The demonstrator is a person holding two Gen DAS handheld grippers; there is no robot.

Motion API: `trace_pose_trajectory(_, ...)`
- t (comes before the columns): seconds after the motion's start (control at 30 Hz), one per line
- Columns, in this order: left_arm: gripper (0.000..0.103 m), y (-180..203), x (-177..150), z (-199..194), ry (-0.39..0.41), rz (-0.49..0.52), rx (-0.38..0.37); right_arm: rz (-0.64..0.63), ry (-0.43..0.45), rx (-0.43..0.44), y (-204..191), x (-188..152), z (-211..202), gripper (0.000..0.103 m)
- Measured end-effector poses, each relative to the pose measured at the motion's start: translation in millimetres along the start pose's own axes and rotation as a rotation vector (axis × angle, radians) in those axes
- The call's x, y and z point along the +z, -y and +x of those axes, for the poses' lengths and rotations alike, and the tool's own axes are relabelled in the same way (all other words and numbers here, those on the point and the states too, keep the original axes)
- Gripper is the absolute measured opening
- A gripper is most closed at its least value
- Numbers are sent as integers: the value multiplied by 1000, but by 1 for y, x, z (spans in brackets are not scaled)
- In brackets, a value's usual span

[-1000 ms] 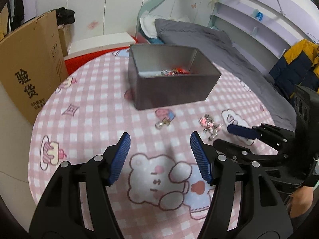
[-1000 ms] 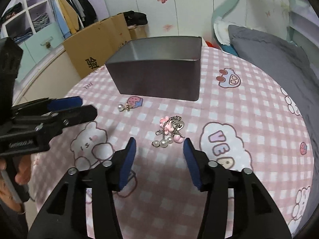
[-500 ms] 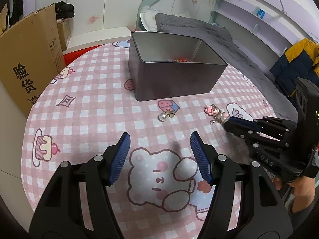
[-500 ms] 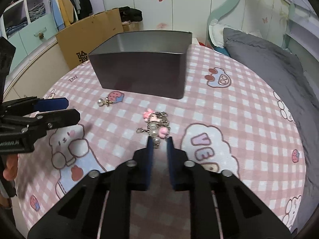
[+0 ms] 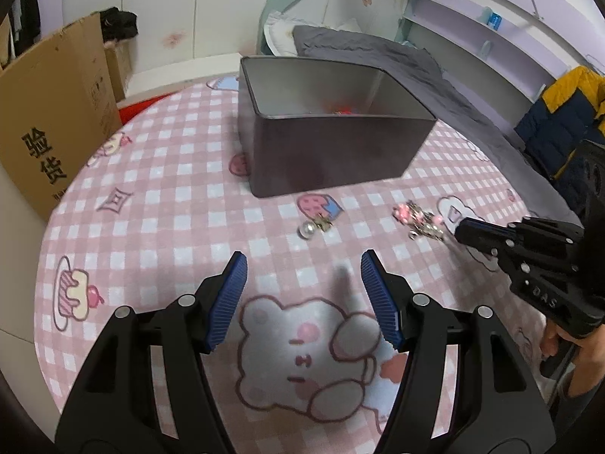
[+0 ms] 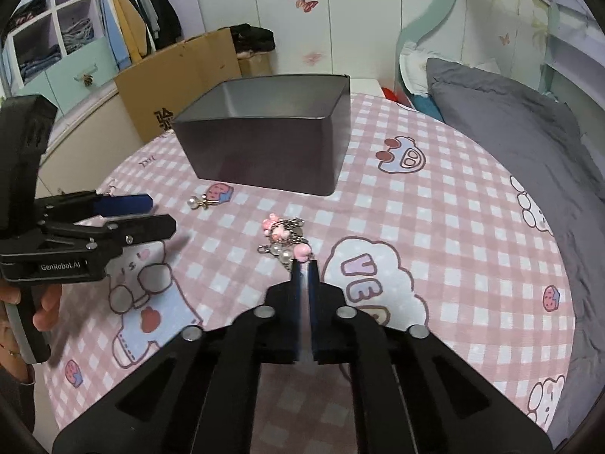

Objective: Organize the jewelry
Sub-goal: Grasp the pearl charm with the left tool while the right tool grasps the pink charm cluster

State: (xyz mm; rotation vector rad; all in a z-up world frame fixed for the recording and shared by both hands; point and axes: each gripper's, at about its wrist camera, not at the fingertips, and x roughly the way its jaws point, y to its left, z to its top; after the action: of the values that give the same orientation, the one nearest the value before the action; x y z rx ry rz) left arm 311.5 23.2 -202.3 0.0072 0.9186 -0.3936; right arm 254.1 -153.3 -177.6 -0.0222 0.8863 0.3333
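Our right gripper (image 6: pixel 303 261) has just closed, pinching the near end of the charm chain (image 6: pixel 284 237); our left gripper (image 5: pixel 302 287) gapes empty. Pink charms, pearls and silver links blur together on the tablecloth (image 6: pixel 453 227), before the tin (image 6: pixel 264 143).

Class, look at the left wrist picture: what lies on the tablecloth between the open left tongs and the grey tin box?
A pearl earring lies there, beside a printed strawberry on the tablecloth, between the left tongs and the tin box. Both wrist views show it.
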Motion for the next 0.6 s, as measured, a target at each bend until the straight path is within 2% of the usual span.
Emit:
trace_pose_trajectory(0.1, 62, 1, 5, 3, 19, 4, 18, 9, 1, 4, 2, -1, 3, 20)
trace_pose_trajectory(0.23, 62, 3, 13, 14, 22, 15, 21, 15, 0, 3, 5, -2, 5, 23)
trace_pose_trajectory(0.33, 40, 10, 16, 26, -1, 52, 35, 12, -5, 6, 5, -2, 6, 30)
trace_pose_trajectory(0.4, 33, 12, 16, 29, 6, 78, 63, 4, -7, 10, 5, -2, 7, 32)
trace_pose_trajectory(0.47, 11, 12, 17, 29, 6, 79, 40, -6, -6, 5, 3, -1, 8, 33)
trace_pose_trajectory(0.6, 11, 11, 15, 26, 9, 76, 18, -40, 4, 1, -3, 6, 9, 34)
